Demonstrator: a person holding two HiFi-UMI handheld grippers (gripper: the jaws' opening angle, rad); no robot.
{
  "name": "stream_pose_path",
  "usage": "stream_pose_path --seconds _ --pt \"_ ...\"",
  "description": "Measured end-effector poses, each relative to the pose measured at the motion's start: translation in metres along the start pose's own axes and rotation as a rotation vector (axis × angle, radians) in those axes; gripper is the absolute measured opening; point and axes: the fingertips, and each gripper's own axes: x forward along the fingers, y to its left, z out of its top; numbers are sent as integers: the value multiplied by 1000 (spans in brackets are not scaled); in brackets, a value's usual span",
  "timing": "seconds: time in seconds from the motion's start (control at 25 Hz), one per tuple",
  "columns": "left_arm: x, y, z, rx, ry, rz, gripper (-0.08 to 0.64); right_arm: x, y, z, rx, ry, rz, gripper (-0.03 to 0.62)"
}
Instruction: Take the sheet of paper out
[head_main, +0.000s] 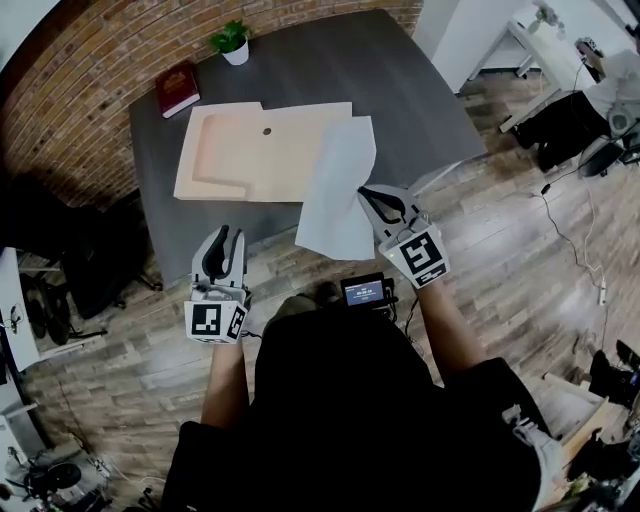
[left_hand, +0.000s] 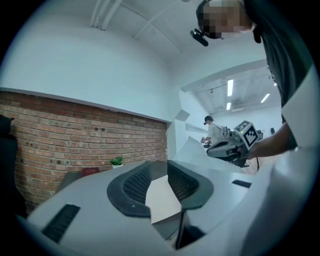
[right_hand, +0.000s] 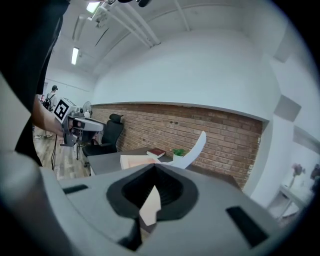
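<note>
Hanging from the right gripper (head_main: 372, 197), which pinches its edge, the sheet (head_main: 335, 190) droops at the right end of the folder (head_main: 240, 150); probably light, floppy, easily creased, best gripped by an edge; left gripper (head_main: 229, 240) spread, empty.

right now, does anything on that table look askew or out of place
The sheet of paper hangs bent past the table edge, one side pinched in the shut right gripper. The tan envelope lies flat; nothing looks spilled.
</note>
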Motion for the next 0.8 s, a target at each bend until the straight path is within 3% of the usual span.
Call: stream_pose_path --seconds 0.44,0.8 --pt "-61 -12 -8 -155 -45 86 95 -57 38 2 63 -47 -55 3" --pt "-164 -39 -30 -270 -56 150 95 -124 112 10 176 -129 -82 3"
